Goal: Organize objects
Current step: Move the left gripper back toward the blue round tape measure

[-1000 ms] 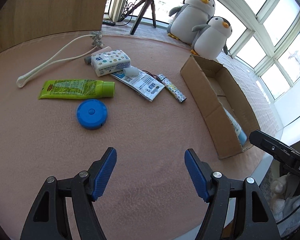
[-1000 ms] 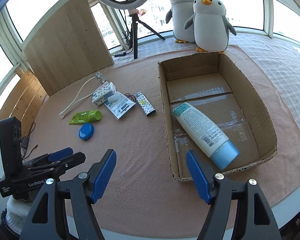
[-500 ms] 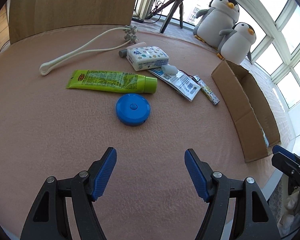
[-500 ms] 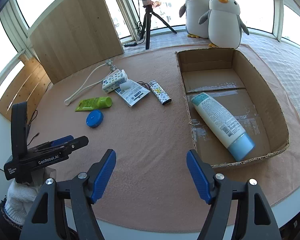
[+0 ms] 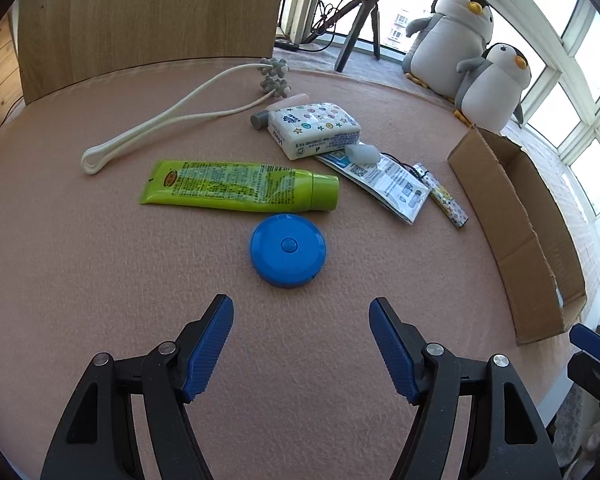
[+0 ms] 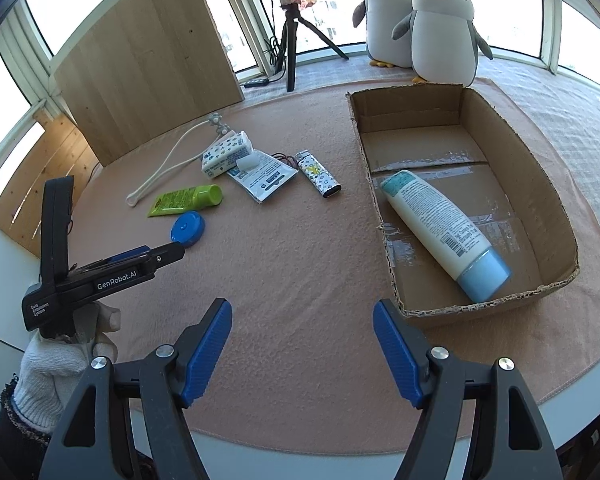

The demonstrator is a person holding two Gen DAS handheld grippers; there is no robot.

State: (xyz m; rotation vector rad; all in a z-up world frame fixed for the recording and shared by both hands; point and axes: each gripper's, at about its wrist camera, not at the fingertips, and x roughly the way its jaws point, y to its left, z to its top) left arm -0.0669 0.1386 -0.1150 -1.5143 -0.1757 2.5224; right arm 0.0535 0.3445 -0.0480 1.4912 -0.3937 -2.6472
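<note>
A round blue disc [image 5: 287, 250] lies on the pink mat just ahead of my open left gripper [image 5: 301, 322], whose fingers hold nothing. Behind the disc are a green tube [image 5: 240, 186], a patterned tissue pack [image 5: 314, 129], a printed sachet [image 5: 384, 180], a patterned lighter [image 5: 446, 200] and a white massage roller [image 5: 172, 118]. The cardboard box [image 6: 556, 196] at the right holds a white lotion bottle [image 6: 440, 228] with a blue cap. My right gripper [image 6: 302, 324] is open over the near edge of the mat, left of the box. The left gripper [image 6: 156, 254] shows in the right wrist view, reaching the blue disc [image 6: 187, 230].
Two plush penguins [image 6: 420, 28] stand behind the box. A ring light on a tripod [image 6: 290, 40] and a wooden board [image 6: 148, 60] stand at the back. A gloved hand [image 6: 60, 344] holds the left gripper off the table's left edge.
My left gripper has swung left and moved forward, so the blue disc now sits centred and close ahead of its fingers. The right gripper has drifted slightly left and stays open.
</note>
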